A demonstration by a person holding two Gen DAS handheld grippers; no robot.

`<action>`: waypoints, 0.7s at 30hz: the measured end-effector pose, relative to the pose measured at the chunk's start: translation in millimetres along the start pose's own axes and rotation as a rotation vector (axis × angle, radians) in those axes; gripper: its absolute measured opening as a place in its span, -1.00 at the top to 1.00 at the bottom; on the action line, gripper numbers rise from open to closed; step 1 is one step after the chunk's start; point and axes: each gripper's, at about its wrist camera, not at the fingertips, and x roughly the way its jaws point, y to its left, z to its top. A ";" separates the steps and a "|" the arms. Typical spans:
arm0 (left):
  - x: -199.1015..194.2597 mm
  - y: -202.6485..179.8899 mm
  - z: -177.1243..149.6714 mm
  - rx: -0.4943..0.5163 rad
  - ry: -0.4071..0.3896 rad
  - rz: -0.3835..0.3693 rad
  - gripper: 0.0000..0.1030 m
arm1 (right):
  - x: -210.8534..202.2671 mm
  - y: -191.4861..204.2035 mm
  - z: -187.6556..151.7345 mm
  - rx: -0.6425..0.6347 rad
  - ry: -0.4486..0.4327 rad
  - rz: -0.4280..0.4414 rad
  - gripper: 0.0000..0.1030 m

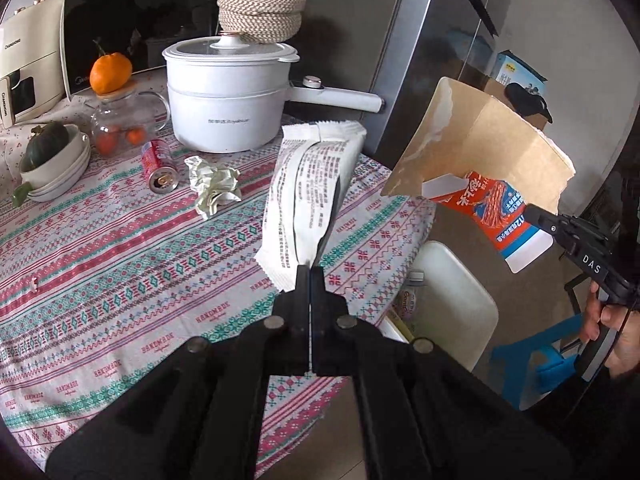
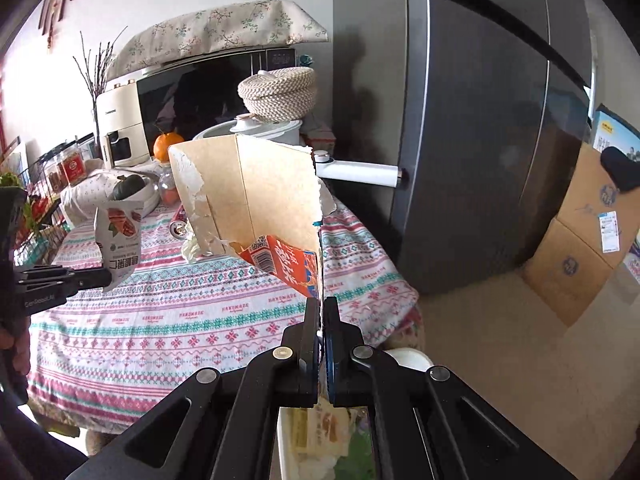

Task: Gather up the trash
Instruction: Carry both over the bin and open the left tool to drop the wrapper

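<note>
While both grippers are carrying trash, the white plastic bin (image 2: 408, 360) is sitting low centre-right beneath them.
Left gripper (image 1: 310, 270) is pinching the white printed snack wrapper (image 1: 308, 196) by its lower end, long axis running up-frame over the patterned tablecloth (image 1: 120, 260). Right gripper (image 2: 321, 304) is clamping the torn orange-and-brown cardboard carton (image 2: 248, 196) by its edge, directly above the bin, so likely the nearer drop. Red drink can (image 1: 160, 166) and crumpled paper wad (image 1: 214, 184) are lying upper left, uncollected.
</note>
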 end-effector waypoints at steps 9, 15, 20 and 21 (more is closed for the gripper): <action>20.3 -69.8 -17.9 0.095 0.041 -0.115 1.00 | -38.0 -49.7 -37.1 0.086 0.011 -0.067 0.94; 48.2 -111.9 -32.2 0.163 0.115 -0.176 1.00 | -51.2 -87.0 -63.6 0.166 0.056 -0.141 0.94; 83.3 -141.2 -44.1 0.191 0.192 -0.233 1.00 | -56.8 -107.0 -79.2 0.199 0.095 -0.190 0.94; 90.7 -146.4 -46.3 0.198 0.207 -0.237 1.00 | -56.2 -109.1 -82.0 0.204 0.108 -0.199 0.94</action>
